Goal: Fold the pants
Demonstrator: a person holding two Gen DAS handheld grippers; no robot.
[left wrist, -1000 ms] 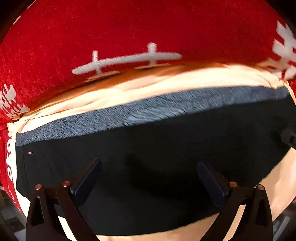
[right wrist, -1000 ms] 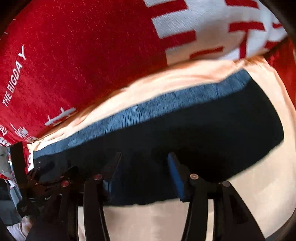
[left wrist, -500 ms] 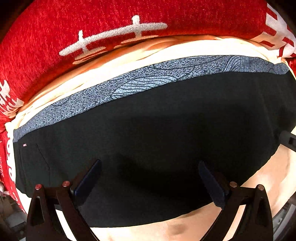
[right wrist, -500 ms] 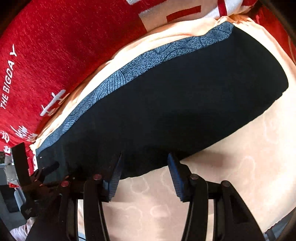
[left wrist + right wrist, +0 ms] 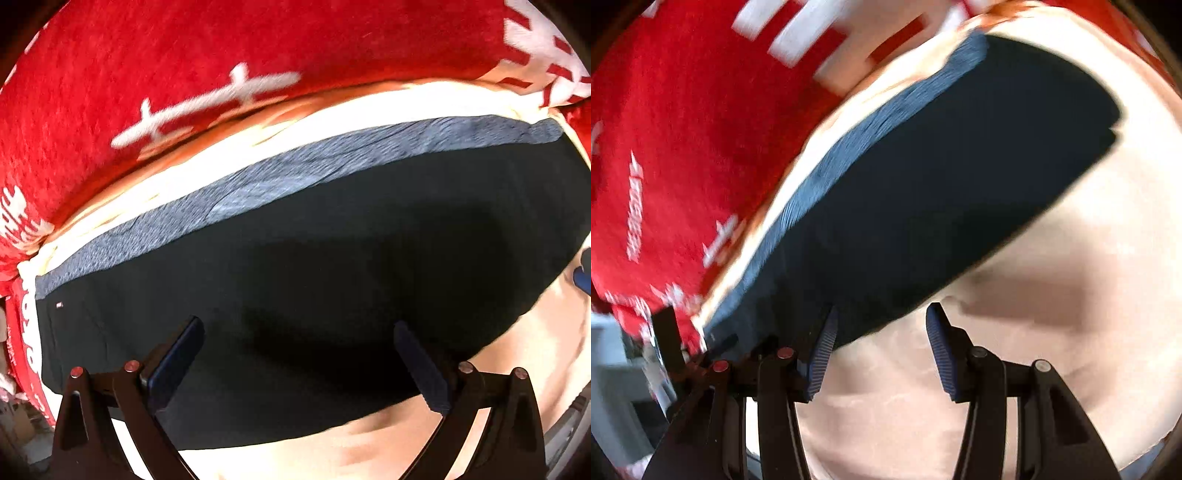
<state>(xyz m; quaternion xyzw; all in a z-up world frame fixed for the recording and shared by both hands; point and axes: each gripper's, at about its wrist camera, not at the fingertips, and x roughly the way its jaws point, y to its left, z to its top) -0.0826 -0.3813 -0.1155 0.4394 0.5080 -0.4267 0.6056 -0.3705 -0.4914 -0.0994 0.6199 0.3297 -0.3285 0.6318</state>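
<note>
While its two fingers stand wide apart with nothing between them, the left gripper [image 5: 295,363] hangs over the black pants [image 5: 314,295], pointing toward their grey patterned waistband [image 5: 295,173]. The pants lie flat as a folded dark slab on a cream sheet [image 5: 388,454], the waistband along the far edge. Beyond the waistband a red blanket with white markings [image 5: 166,74] fills the far side. At the right rim of the left view, beside the pants, a blue-black part shows, cut off and too small to name.

The right gripper [image 5: 879,350] is likewise released, fingers spread and empty; it sits at the near edge of the pants [image 5: 942,192], one finger over the dark cloth, the other over the bare cream sheet [image 5: 1052,295]. This view is smeared by motion blur, so the blanket's [image 5: 683,129] lettering cannot be read.
</note>
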